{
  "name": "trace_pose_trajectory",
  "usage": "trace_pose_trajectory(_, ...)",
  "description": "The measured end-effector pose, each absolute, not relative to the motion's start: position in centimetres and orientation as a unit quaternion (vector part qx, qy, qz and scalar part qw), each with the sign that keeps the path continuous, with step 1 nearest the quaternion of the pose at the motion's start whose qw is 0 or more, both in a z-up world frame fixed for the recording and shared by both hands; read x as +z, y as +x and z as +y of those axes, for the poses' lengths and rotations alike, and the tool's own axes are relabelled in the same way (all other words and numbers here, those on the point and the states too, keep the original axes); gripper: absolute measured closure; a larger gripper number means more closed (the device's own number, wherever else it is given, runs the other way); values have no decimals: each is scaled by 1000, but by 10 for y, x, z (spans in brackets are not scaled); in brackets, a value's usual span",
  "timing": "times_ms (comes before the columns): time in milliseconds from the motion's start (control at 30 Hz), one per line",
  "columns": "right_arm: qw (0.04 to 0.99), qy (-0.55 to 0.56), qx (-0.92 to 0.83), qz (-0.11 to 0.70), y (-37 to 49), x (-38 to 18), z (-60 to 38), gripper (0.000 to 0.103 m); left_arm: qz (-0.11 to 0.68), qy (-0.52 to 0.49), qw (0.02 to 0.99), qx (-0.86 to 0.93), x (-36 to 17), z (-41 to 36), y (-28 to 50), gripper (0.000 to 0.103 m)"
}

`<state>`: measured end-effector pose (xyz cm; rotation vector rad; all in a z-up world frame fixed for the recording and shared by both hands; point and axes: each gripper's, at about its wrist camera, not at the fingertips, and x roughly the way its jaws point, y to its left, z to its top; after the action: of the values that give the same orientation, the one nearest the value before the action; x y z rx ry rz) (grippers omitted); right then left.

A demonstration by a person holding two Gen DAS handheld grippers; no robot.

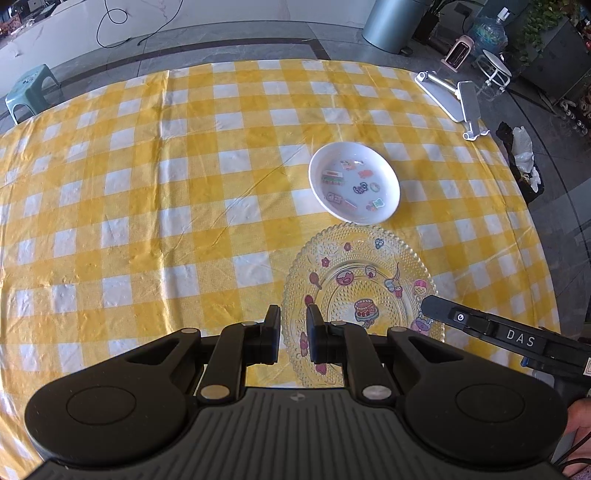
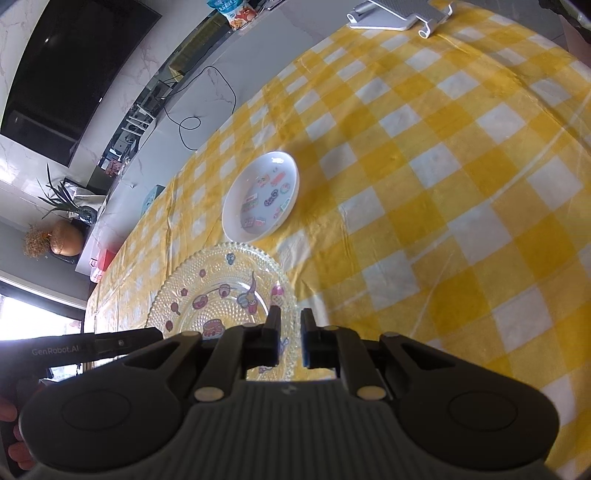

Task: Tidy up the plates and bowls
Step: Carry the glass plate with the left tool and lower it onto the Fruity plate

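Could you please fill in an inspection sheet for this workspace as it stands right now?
Surface: table under a yellow-and-white checked cloth, creased.
Job's things: clear glass plate with stickers, nearest the tongs; white plate with stickers just beyond it, rims close; both upright.
Clutter: white folding stand at the table's far edge.
Grippers: left tongs nearly shut at the glass plate's left rim; right tongs nearly shut at its right rim; whether either grips it is unclear.
Cables: black cable on the floor beyond the table.
Surroundings: green stool, water bottle, dark screen, potted plant.
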<state>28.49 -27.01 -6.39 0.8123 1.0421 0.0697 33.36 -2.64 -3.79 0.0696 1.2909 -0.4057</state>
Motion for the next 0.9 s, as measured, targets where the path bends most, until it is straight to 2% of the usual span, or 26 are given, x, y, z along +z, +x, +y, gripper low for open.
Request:
trace_pose_trajectory(567,800,374,30,468,221,-49,-322,95,582,-10,796,-165,-30,-66,240,87)
trace_pose_trajectory(900,799,362,18,479,200,-57,-332,95,545,-37,826,-140,-29,-78,183,88)
